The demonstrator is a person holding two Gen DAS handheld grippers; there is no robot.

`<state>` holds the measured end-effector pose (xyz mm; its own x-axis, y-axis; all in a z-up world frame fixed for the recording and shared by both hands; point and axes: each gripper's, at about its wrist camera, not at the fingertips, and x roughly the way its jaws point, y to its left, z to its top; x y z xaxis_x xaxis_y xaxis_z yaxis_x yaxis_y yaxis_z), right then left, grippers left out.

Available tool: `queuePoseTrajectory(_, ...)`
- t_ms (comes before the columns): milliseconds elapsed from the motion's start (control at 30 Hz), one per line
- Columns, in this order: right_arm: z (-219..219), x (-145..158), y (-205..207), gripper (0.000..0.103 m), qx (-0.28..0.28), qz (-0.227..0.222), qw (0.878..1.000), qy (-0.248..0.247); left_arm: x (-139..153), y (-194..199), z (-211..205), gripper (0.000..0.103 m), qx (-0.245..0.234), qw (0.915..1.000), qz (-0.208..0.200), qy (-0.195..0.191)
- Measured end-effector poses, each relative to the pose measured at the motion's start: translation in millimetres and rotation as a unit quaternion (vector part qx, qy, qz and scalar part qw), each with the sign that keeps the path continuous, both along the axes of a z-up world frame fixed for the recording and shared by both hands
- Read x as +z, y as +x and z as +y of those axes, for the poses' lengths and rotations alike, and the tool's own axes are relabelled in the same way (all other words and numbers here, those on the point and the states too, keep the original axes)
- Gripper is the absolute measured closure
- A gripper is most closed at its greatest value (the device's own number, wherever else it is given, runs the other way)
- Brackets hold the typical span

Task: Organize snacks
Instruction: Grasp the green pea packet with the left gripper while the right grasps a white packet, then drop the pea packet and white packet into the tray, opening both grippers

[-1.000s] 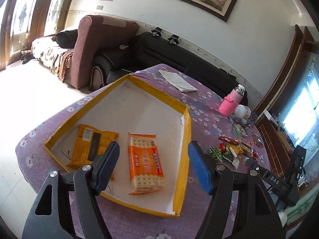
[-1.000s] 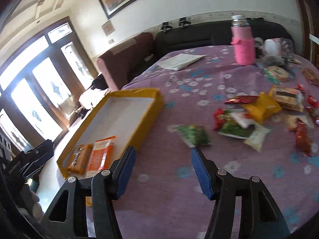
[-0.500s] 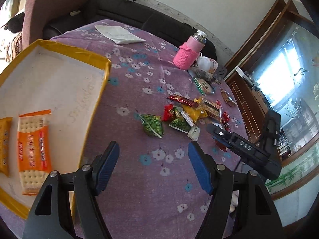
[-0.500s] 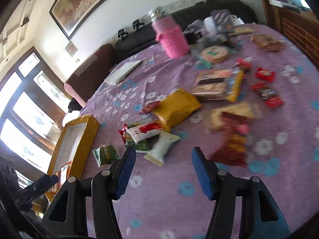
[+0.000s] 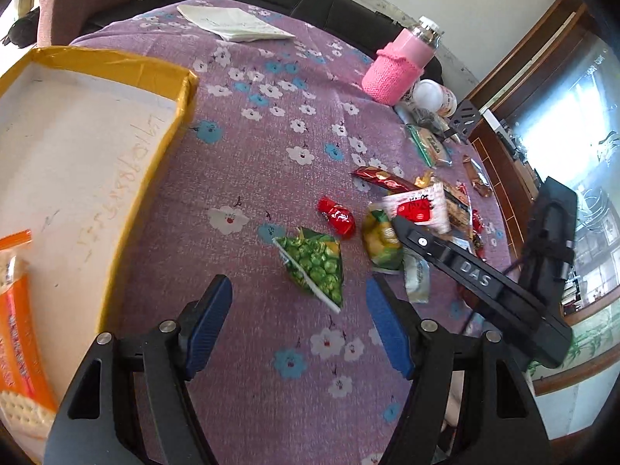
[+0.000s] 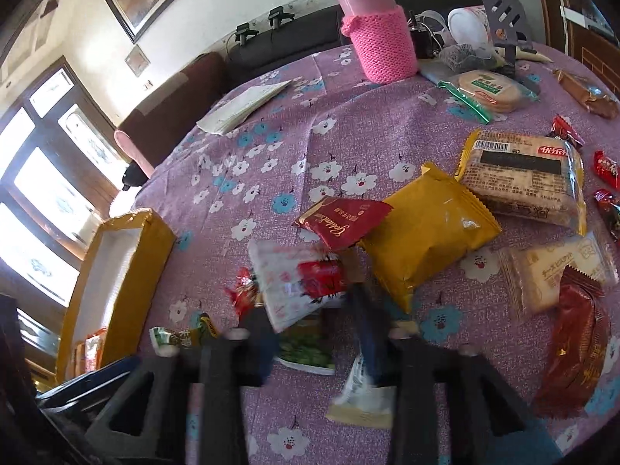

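My left gripper point(image 5: 298, 321) is open and empty, low over the purple flowered tablecloth, just short of a green pea packet point(image 5: 316, 263). The yellow-rimmed box point(image 5: 182, 93) lies at its left with an orange cracker pack point(image 5: 19, 333) inside. My right gripper point(image 6: 316, 333) is blurred, its jaws narrowed around a white and red packet point(image 6: 294, 283) in the snack pile; whether it grips is unclear. In the left wrist view the right gripper's body point(image 5: 476, 275) reaches over that pile. A yellow pack point(image 6: 422, 228) and a dark red sachet point(image 6: 341, 221) lie just beyond.
A pink knit-covered bottle point(image 6: 376, 35) stands at the far side with a white cup point(image 6: 465, 23) and a folded paper point(image 6: 244, 104). More snacks lie to the right: a biscuit pack point(image 6: 519, 170), round crackers point(image 6: 488, 89), red candies point(image 6: 604, 166). A black sofa stands behind the table.
The left gripper swung from over the box to the green pea packet. The right gripper moved into the snack pile, dropped low, and its jaws narrowed from wide open.
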<state>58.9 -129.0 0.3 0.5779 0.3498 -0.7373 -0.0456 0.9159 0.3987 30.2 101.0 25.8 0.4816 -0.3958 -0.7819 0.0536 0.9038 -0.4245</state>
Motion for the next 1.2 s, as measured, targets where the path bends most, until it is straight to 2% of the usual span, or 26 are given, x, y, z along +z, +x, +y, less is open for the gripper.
queuePoseTrajectory(33,-1.9,-1.5,2.8,0.093,0.000,0.004,1.000,0.002,-2.4,3.2,-2.7,0.032,-0.001,1.0000,0.000,0.002)
queuePoseTrajectory(233,-16.8,-5.4,4.0,0.099,-0.005,0.020,0.999,0.043,-11.9,18.9,-27.4,0.033,-0.015,0.9994,-0.014,0.027)
queuePoseTrajectory(267,-18.4,-5.9,4.1,0.099,-0.005,0.022,0.999,0.046,-11.2,18.1,-32.2,0.046,-0.017,0.9987,-0.024,0.041)
queuePoseTrajectory(300,-19.8,-6.2,3.7,0.099,-0.006,0.023,0.998,0.050,-11.5,18.0,-35.1,0.071,-0.019,0.9981,-0.025,0.052)
queuePoseTrajectory(433,-24.7,-5.4,4.0,0.099,-0.006,0.027,0.997,0.067,-10.7,13.3,-35.4,0.072,-0.017,0.9972,-0.039,0.061)
queuePoseTrajectory(533,-24.4,0.0,0.2,0.102,-0.002,0.017,0.997,0.074,-2.9,6.0,-26.4,0.072,-0.008,0.9980,-0.049,0.040)
queuePoseTrajectory(733,-13.4,20.6,-9.4,0.102,0.013,-0.026,0.998,0.047,30.5,-22.8,-3.6,0.072,0.004,0.9958,-0.090,0.018)
queuePoseTrajectory(800,-21.0,23.3,-11.2,0.096,-0.006,-0.033,0.998,0.044,39.3,-34.2,8.4,0.072,0.013,0.9950,-0.098,0.005)
queuePoseTrajectory(900,-33.8,21.8,-9.8,0.085,-0.020,-0.014,0.999,0.044,48.0,-51.2,24.6,0.072,0.027,0.9935,-0.110,-0.014)
queuePoseTrajectory(933,-34.5,22.6,-11.3,0.078,-0.023,-0.010,0.999,0.028,50.3,-57.5,29.6,0.072,0.032,0.9927,-0.115,-0.017)
queuePoseTrajectory(1033,-31.9,23.7,-20.9,0.069,-0.040,-0.005,0.999,-0.018,54.4,-69.0,38.3,0.072,0.038,0.9912,-0.127,-0.012)
queuePoseTrajectory(1200,-9.5,11.2,-29.6,0.069,-0.024,0.010,0.998,-0.059,55.4,-82.3,60.1,0.072,0.050,0.9901,-0.130,-0.009)
